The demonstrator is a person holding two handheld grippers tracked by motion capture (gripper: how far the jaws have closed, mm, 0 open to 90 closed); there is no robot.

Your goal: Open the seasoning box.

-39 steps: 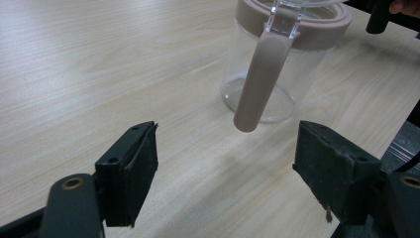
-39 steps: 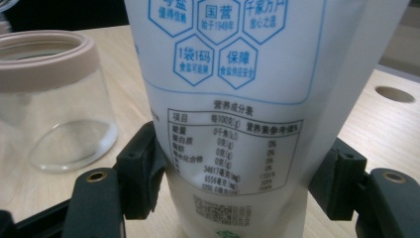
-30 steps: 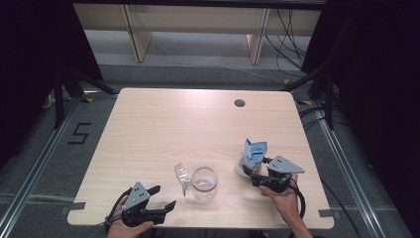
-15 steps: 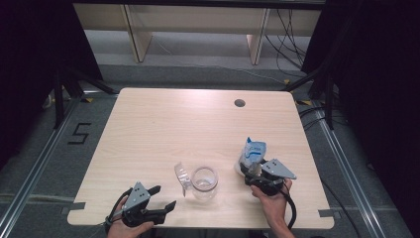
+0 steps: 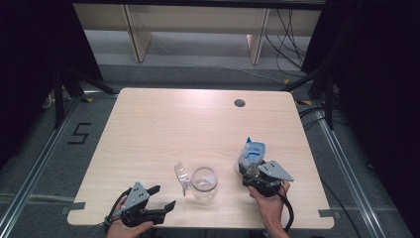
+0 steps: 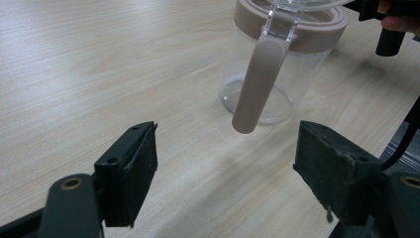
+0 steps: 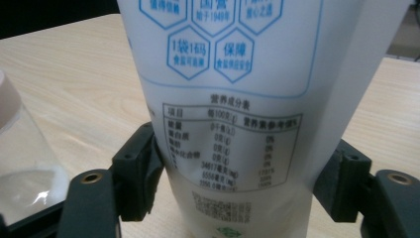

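pale wood covers the one table [image 5: 163, 129] in front of you, with a single round cable hole [image 5: 239, 103] near its far edge and dark floor on every side. count what stands on it: one clear glass jar [image 5: 204, 181], one bag [image 5: 251, 153], and your two grippers.

the jar stands upright near the front edge, between your hands. its hinged clear lid [image 5: 182, 176] is swung open to the jar's left, and in the left gripper view a beige seal rings the jar's mouth, with one beige strap [image 6: 257, 84] hanging down its side from the lid's hinge.

your left gripper [image 5: 157, 205] rests low at the front left corner, well apart from the jar. its two jaws stand wide with nothing between them; in its own view the jar sits ahead of the gap.

your right gripper [image 5: 250, 173] is at the foot of the bag, right of the jar. the white bag with blue print stands upright between its two jaws. those jaws have just been opening. in the right gripper view the left pad [image 7: 143, 171] lies against the bag's side and the right pad sits at its other edge, but you cannot tell whether they press on it.
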